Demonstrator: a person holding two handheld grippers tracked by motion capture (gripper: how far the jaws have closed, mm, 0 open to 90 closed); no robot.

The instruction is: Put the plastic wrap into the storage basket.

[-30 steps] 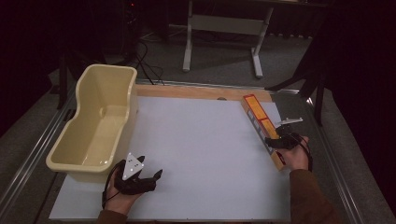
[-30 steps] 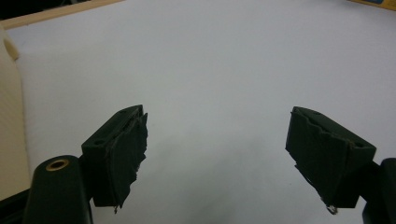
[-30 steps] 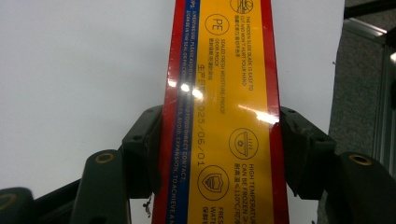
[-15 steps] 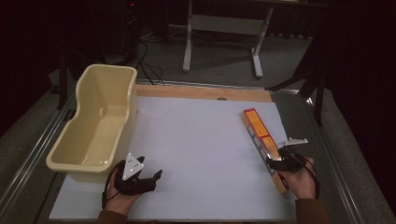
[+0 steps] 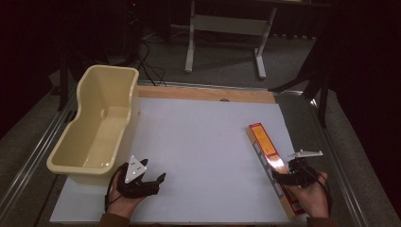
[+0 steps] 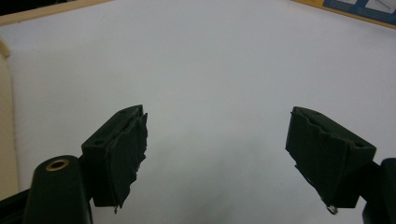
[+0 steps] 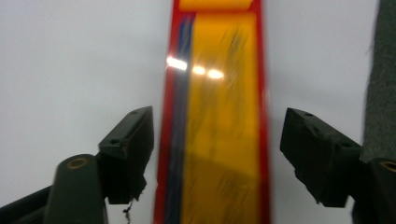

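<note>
While the right tongs point(image 5: 283, 176) sit low over the near part of the long orange-and-red box point(image 5: 270, 156), nothing is gripped yet: in the right gripper view the jaws stand wide apart, one on each side of the box point(image 7: 219, 130), with white board visible between each jaw and the box edges. Box lies flat along the right edge of the white bench point(image 5: 203, 142), long axis running near-to-far, slightly angled, near end under the person's right hand point(image 5: 312, 196). Right gripper view is motion-blurred, so exact height above the box can't be told.

Step in hand, as I judge it: grab the box across its narrow width. To do it well: keep the jaws centred so both pads meet the long edges together, drop until the pads are down at the side walls rather than the glossy top, then close squarely. Grip sits near one end, so a long box will likely droop or swing on lift; sliding the grip toward the middle first would help. Box is close to the bench edge, avoid nudging it off.

Left tongs point(image 5: 151, 182) rest at the front left, just in front of the cream tub point(image 5: 101, 125), jaws fully spread over bare board, holding nothing. Tub looks like the probable destination.
</note>
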